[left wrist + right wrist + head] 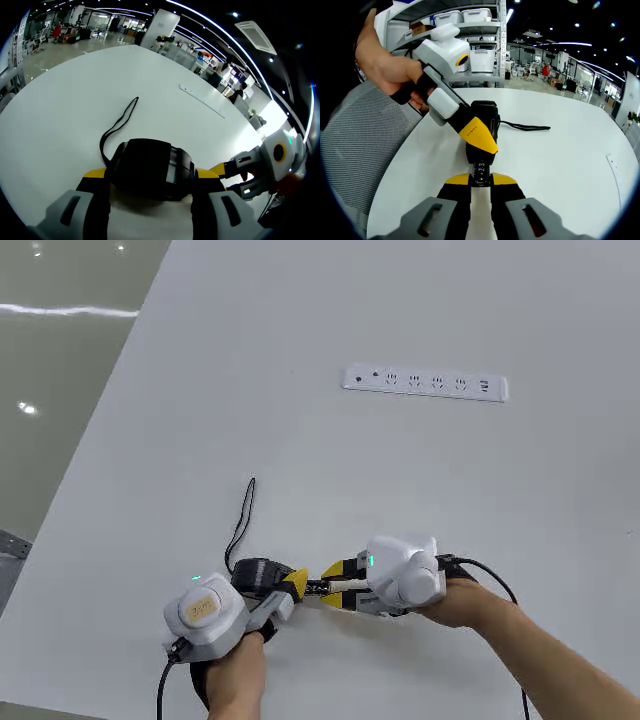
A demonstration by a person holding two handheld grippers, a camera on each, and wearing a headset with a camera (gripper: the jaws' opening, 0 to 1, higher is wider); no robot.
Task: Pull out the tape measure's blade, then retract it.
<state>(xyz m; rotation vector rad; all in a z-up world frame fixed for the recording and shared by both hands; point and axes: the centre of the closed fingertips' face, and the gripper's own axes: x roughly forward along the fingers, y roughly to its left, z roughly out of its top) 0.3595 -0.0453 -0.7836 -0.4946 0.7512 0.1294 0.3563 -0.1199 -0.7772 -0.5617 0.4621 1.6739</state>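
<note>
— Yellow tips of the left gripper (152,175) squeeze the boxy black tape measure (150,167), low at the near edge of the white table (400,480).
— Right gripper view shows more! The right gripper (481,179) pinches a short bit of blade (481,171) with numbers.
— Head view has a long white power strip (425,383).
— And a thin black strap (120,122) lies flat.

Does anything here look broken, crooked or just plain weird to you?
Nothing stands out. The left claw grips the tape measure, the right claw pinches its blade, and the black strap trails loose on the table.
</note>
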